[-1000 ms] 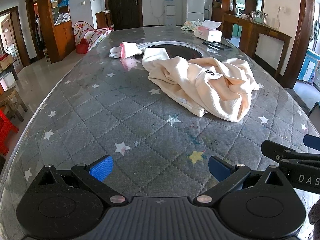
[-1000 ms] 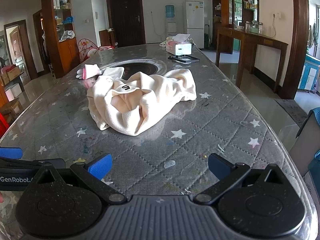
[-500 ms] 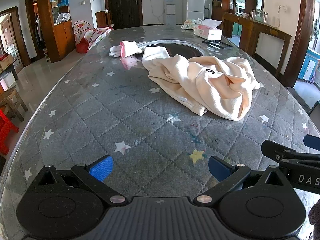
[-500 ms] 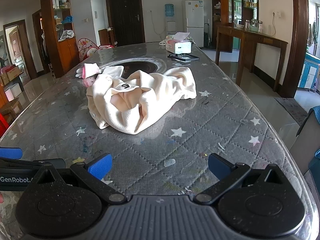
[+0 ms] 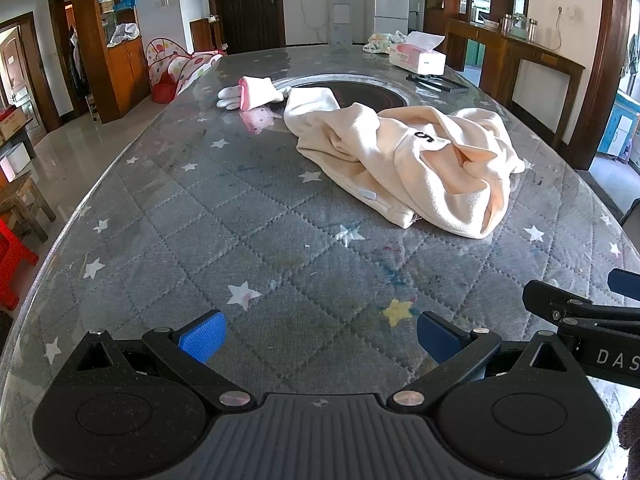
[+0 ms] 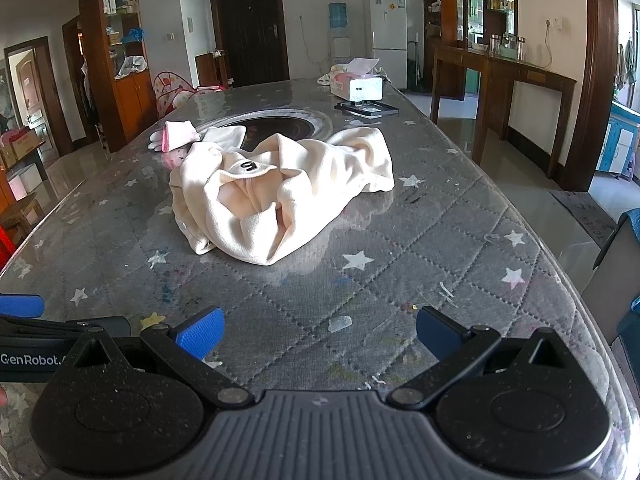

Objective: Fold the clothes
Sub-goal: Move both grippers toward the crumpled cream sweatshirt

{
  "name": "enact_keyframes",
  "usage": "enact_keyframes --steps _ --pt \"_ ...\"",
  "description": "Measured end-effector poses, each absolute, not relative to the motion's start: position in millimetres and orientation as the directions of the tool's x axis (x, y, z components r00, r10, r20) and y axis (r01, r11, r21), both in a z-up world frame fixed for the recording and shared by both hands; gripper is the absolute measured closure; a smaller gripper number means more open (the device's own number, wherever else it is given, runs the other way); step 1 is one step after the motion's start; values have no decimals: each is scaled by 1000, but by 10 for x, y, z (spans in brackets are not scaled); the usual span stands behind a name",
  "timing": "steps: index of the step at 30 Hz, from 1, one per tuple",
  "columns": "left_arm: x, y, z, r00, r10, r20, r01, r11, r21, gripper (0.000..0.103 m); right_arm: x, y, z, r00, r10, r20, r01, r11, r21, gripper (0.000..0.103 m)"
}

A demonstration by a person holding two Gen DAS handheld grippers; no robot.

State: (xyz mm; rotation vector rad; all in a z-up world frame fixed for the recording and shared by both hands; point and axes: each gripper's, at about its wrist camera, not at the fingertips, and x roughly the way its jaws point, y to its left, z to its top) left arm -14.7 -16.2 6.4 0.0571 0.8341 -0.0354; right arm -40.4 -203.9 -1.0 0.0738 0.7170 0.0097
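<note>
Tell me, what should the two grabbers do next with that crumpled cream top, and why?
Probably reach both forward to the cream top. The left gripper and right gripper are both open and hold nothing, hovering over bare table short of the cloth. The top lies bunched up, so it likely needs grabbing and spreading flat before any fold.

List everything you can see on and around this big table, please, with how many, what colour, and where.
Garment: one, cream, crumpled mid-table.
Glove: one, white with pink cuff, beyond the garment.
Tissue box: one, pink and white, far end.
Black tray: one, near the tissue box.
Table: one, grey quilted cover with stars.
Fridge: one, white, back wall.
Water dispenser: one, blue bottle, beside the fridge.
Left gripper: black, blue-padded jaws open, empty.
Right gripper: same, open.
</note>
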Motion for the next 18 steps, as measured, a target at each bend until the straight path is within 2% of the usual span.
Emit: enact_keyframes --steps 18 --pt "45 -189 24 658 -1 -753 58 997 49 0 -214 -2038 -52 746 30 -665 12 998 58 0"
